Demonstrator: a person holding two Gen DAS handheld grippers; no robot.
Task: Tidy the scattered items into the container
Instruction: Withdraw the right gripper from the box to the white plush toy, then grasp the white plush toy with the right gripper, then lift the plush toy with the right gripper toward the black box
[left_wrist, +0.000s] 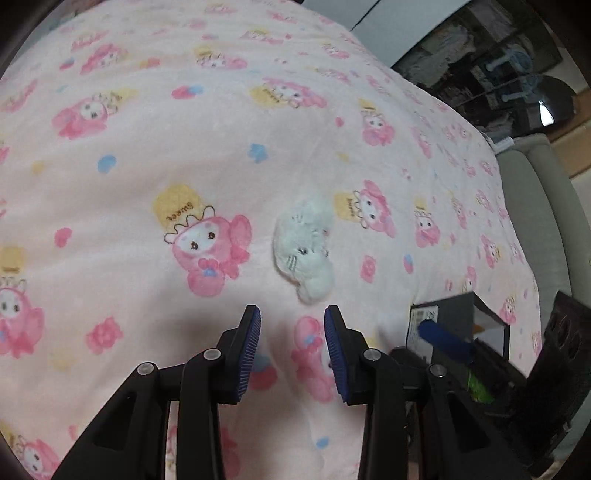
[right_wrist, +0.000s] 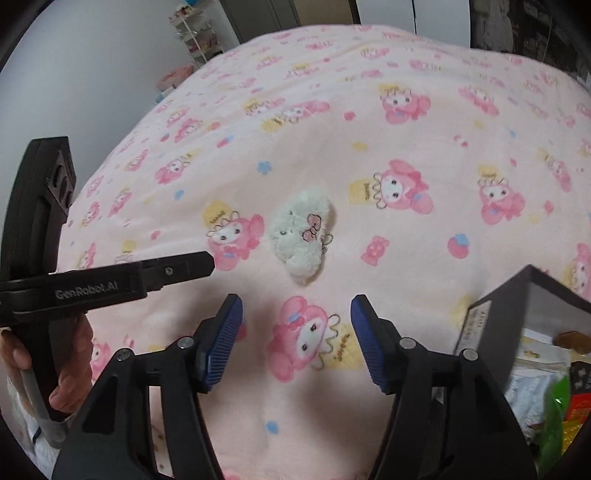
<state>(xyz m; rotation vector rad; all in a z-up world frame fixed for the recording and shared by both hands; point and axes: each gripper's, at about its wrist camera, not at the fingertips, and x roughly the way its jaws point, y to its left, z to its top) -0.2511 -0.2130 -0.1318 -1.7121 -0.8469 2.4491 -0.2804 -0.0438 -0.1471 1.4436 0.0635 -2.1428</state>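
1. The white plush toy (left_wrist: 304, 247) lies on the pink blanket (left_wrist: 147, 155) near the middle of both views, just beyond both claws and touching neither.
2. The left claw (left_wrist: 292, 347) stands part spread with nothing between its pads. The right claw (right_wrist: 296, 341) is spread wide and also empty.
3. The dark box (right_wrist: 517, 295) sits at the lower right of both views, already holding packets and wrappers, near the toy but apart from it.
4. Risk: the toy is soft and rounded, so a shallow pinch could catch only fluff, or blanket with it, and drag the cover along.
5. Risk: both claws point at the same toy; in the right wrist view the left claw reaches in from the left edge, so they may knock together.
6. Room: the blanket is bare on the left and far side of the toy; the box wall crowds the lower right.
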